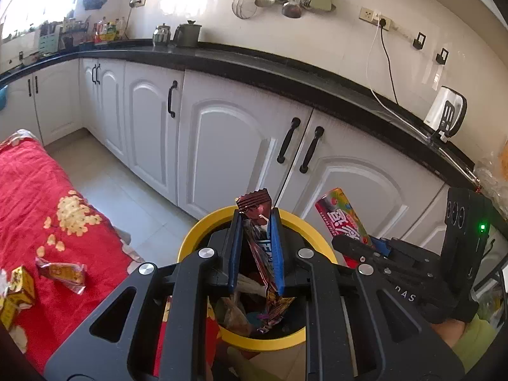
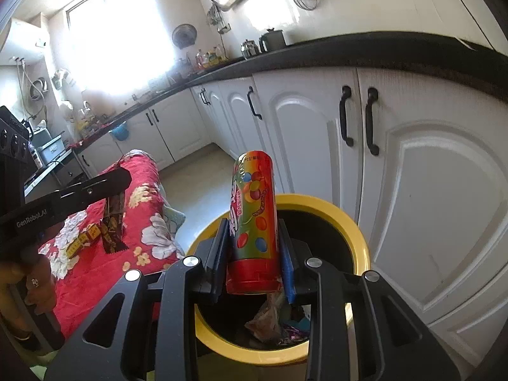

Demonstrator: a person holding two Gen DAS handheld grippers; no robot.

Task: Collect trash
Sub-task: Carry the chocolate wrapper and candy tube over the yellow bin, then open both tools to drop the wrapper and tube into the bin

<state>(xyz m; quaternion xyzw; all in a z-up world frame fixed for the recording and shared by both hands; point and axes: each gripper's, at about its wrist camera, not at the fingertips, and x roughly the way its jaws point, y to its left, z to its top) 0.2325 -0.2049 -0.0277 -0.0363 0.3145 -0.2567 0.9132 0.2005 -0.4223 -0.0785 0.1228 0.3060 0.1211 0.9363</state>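
Note:
My left gripper [image 1: 255,222] is shut on a dark maroon snack wrapper [image 1: 254,203] that hangs between its blue pads, right above the yellow-rimmed trash bin [image 1: 190,238]. My right gripper [image 2: 252,225] is shut on a colourful candy tube [image 2: 254,209], held upright over the same bin [image 2: 355,231]. In the left wrist view the tube [image 1: 341,214] and right gripper [image 1: 352,243] sit just right of the bin. Crumpled wrappers [image 2: 270,317] lie inside the bin. On the red floral cloth [image 1: 35,190] rest an orange wrapper [image 1: 62,273] and small yellow boxes [image 1: 19,285].
White cabinet doors with black handles [image 1: 285,143] stand close behind the bin under a black counter [image 1: 285,76]. A kettle [image 1: 444,114] and cables sit on the counter. The cloth-covered table [image 2: 143,222] is to the left of the bin. A hand [image 2: 35,285] holds the left gripper.

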